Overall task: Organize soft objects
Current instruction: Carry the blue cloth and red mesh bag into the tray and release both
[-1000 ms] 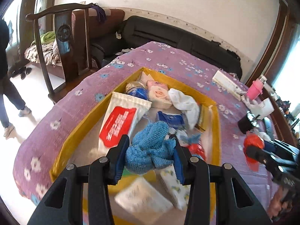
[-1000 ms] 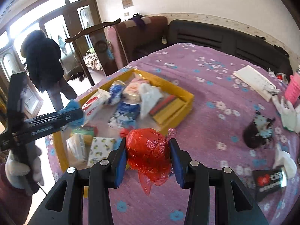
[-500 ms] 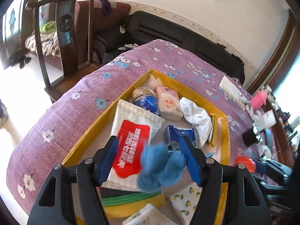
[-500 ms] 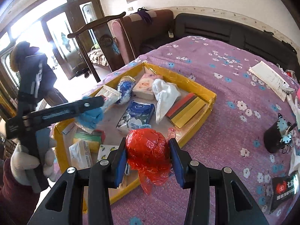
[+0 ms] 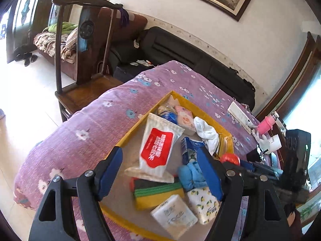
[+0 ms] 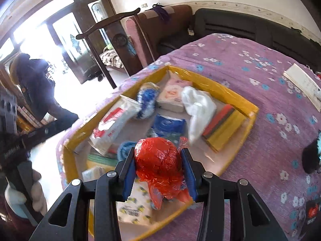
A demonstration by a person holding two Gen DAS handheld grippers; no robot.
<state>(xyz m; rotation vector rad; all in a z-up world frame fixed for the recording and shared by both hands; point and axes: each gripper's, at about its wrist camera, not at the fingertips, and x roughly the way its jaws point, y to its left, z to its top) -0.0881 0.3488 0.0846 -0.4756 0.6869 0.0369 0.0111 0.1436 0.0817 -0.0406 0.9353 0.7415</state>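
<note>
A yellow tray (image 5: 131,132) (image 6: 236,98) on the purple flowered tablecloth holds several soft packs and cloths. My left gripper (image 5: 160,172) is open and empty above the tray's near end. The blue knitted cloth (image 5: 191,175) (image 6: 125,148) lies in the tray beside its right finger. My right gripper (image 6: 158,170) is shut on a crumpled red plastic bag (image 6: 158,160) and holds it over the tray's near part; the bag also shows in the left wrist view (image 5: 229,157).
In the tray lie a red-and-white wipes pack (image 5: 158,146), white cloth (image 6: 197,104), sponges (image 6: 222,126) and tissue packs (image 5: 173,215). A wooden chair (image 5: 84,50) stands left of the table. A pink cup (image 5: 265,125) and white box (image 6: 303,84) sit to the right.
My left gripper opened and let the blue knitted cloth drop into the tray, then drew back. My right gripper moved over the tray with the red bag.
</note>
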